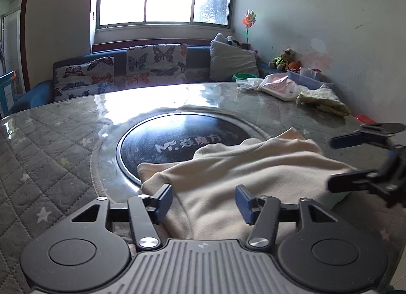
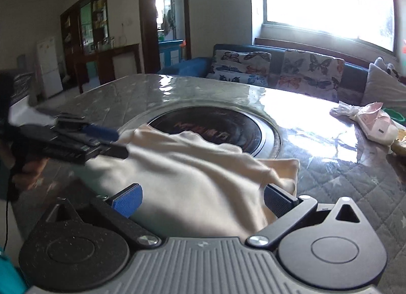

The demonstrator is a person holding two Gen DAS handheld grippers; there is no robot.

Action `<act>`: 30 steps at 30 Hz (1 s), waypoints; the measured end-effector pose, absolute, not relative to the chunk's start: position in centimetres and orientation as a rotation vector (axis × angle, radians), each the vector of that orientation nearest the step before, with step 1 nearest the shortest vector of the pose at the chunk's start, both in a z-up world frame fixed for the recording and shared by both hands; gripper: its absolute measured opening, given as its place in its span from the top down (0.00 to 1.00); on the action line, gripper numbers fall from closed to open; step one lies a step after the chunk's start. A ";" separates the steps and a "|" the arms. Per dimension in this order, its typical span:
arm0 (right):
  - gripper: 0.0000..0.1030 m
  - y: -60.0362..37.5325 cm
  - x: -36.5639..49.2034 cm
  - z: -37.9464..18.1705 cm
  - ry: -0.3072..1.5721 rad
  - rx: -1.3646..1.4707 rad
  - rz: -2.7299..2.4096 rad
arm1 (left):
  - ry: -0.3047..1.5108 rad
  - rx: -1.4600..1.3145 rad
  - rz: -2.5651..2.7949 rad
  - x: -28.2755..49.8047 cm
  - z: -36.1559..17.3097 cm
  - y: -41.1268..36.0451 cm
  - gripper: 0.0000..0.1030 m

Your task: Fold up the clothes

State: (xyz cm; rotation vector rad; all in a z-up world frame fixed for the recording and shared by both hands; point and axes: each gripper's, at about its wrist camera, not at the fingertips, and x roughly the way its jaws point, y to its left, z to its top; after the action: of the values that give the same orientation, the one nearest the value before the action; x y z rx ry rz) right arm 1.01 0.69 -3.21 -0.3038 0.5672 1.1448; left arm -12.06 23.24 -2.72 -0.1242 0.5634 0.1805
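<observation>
Cream soft-fabric garment (image 1: 243, 172) is lying partly folded on the grey quilted worktop (image 1: 50, 147), at 6 o'clock of its black round inset (image 1: 177, 139); left gripper (image 1: 203, 202) and right gripper (image 2: 203, 200) are hovering with fingers wide, gripping nothing, so final folds are likely remaining.

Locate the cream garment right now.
The cream garment lies crumpled on the quilted table, near edge, overlapping the round black inset; in both wrist views it sits ahead of the open jaws.

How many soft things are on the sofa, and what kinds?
Butterfly cushions: 2
Grey pillow: 1
Teddy bear: 1
Total: 4
</observation>
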 end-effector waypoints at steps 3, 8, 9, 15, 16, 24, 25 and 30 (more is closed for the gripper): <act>0.00 2.1 3.0 -3.9 0.599 -0.300 1.184 | 0.555 -0.140 0.170 -12.4 -2.3 23.2 0.35; 0.00 3.8 6.1 -5.6 0.676 -0.271 1.180 | 0.572 -0.154 0.157 -13.0 -2.7 23.4 0.34; 0.00 3.8 6.7 -6.1 0.703 -0.257 1.166 | 0.578 -0.155 0.155 -13.0 -2.8 23.4 0.34; 0.00 3.6 7.2 -5.4 0.702 -0.218 1.171 | 0.608 -0.148 0.153 -13.2 -3.8 23.2 0.34; 0.00 3.7 7.2 -5.2 0.701 -0.210 1.177 | 0.608 -0.148 0.156 -13.2 -3.8 23.1 0.34; 0.00 5.4 6.8 -5.3 0.696 -0.251 1.151 | 0.616 -0.178 0.191 -13.7 -4.0 23.6 0.33; 0.00 5.2 6.5 -5.0 0.683 -0.253 1.149 | 0.609 -0.185 0.193 -13.9 -3.7 23.7 0.33; 0.00 4.3 4.5 -4.0 0.614 -0.272 1.136 | 0.573 -0.233 0.253 -15.1 -3.1 24.1 0.33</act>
State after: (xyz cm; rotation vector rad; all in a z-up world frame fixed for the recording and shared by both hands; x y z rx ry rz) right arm 4.47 4.28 -4.04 -0.2719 0.6144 1.1364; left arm -15.06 24.14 -3.12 -0.2334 0.5730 0.2535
